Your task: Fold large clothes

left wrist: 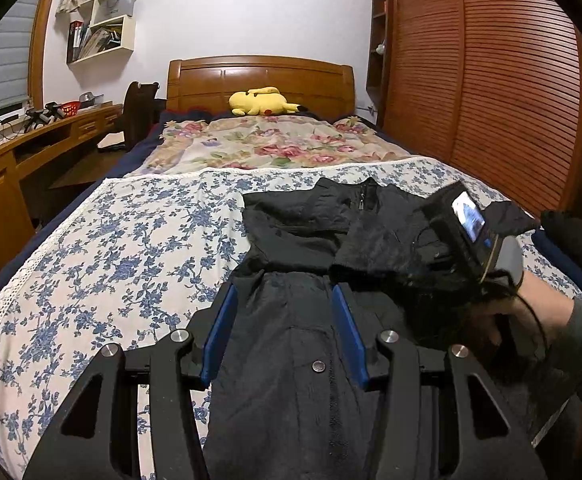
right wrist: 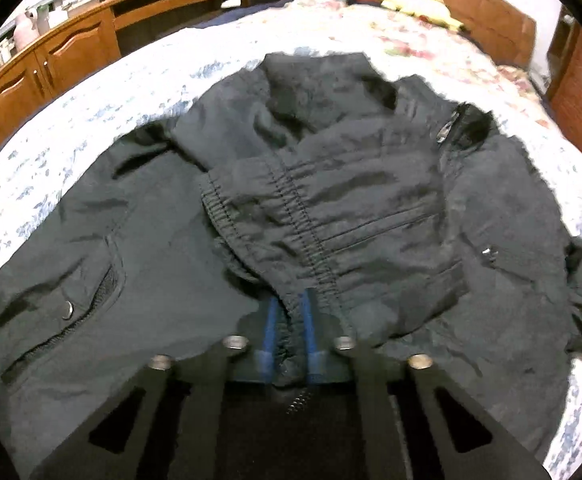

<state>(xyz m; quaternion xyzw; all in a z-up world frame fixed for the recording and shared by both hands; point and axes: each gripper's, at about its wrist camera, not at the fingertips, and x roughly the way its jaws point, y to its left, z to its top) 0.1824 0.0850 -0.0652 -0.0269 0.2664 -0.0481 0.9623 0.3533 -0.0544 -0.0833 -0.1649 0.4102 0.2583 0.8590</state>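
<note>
A large black jacket lies on the bed, collar and zipper toward the headboard. My left gripper is open, its blue pads on either side of the jacket's lower body, the fabric passing between them. My right gripper is shut on a fold of the jacket near an elastic hem and holds it over the garment. In the left wrist view the right gripper's body and camera are at the right, held by a hand.
The bed has a blue floral sheet and a rose-patterned quilt farther back. A yellow plush toy lies by the wooden headboard. A wooden desk stands left, a wooden wardrobe right.
</note>
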